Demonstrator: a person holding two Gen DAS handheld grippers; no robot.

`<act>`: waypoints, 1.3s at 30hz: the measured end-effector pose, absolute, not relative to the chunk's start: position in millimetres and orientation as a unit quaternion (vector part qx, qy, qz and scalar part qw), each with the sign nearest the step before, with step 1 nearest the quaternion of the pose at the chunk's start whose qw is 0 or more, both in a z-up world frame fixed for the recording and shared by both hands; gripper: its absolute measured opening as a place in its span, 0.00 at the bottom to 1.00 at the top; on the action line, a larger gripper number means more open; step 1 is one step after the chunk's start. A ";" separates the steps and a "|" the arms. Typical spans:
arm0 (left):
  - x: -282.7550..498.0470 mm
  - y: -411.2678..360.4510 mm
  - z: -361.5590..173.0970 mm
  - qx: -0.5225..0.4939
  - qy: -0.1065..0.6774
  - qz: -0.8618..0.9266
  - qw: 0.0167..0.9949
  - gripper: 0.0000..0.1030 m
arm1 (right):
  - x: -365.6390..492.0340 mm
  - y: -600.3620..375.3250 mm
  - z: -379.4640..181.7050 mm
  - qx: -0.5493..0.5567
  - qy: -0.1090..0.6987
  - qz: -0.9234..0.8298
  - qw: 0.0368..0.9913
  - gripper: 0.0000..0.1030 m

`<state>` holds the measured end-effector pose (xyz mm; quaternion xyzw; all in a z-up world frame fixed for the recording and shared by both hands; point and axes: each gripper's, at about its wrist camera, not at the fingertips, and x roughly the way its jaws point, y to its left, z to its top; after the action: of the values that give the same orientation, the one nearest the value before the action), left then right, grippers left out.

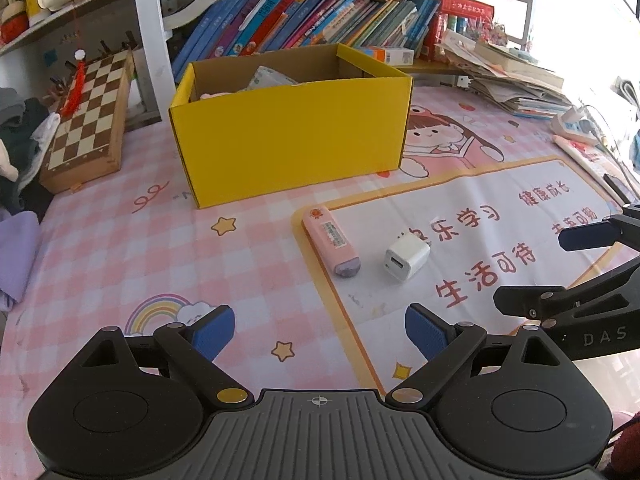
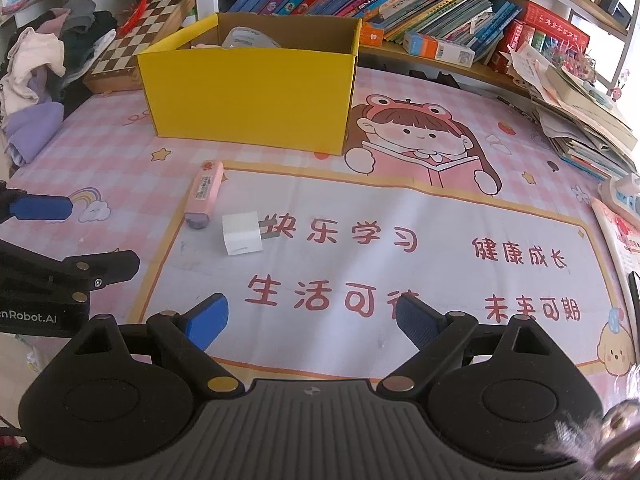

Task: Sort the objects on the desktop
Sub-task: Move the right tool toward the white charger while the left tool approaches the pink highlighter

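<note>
A pink stick-shaped item (image 1: 330,240) (image 2: 205,193) and a white charger plug (image 1: 406,258) (image 2: 242,233) lie side by side on the desk mat. A yellow cardboard box (image 1: 292,136) (image 2: 252,88) stands behind them, open, with a few items inside. My left gripper (image 1: 320,332) is open and empty, hovering short of both items. My right gripper (image 2: 312,322) is open and empty, to the right of the charger. Each gripper shows at the edge of the other's view.
A folded chessboard (image 1: 90,120) (image 2: 140,36) leans at the left, beside a clothes pile (image 2: 44,72). Books line the shelf (image 1: 304,20) behind the box. A paper stack (image 1: 516,76) and a power strip (image 1: 576,124) sit at the right.
</note>
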<state>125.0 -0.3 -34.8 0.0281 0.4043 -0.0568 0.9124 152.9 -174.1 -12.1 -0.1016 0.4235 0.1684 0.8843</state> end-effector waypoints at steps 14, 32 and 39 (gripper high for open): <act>135.3 1.2 -35.1 0.021 0.404 -0.039 0.914 0.91 | 170.5 -169.5 -12.8 -0.108 0.421 0.188 0.880 0.87; 156.9 10.2 -39.9 -0.001 0.409 -0.002 0.912 0.91 | 208.6 -155.5 -16.3 -0.128 0.423 0.236 0.865 0.87; 169.3 9.3 -44.7 -0.004 0.416 0.004 0.910 0.91 | 227.9 -150.5 -22.3 -0.133 0.431 0.252 0.856 0.80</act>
<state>169.3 9.3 -44.7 -0.0039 0.4155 0.0042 0.9096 227.9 -150.5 -22.3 -0.1333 0.4307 0.2519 0.8563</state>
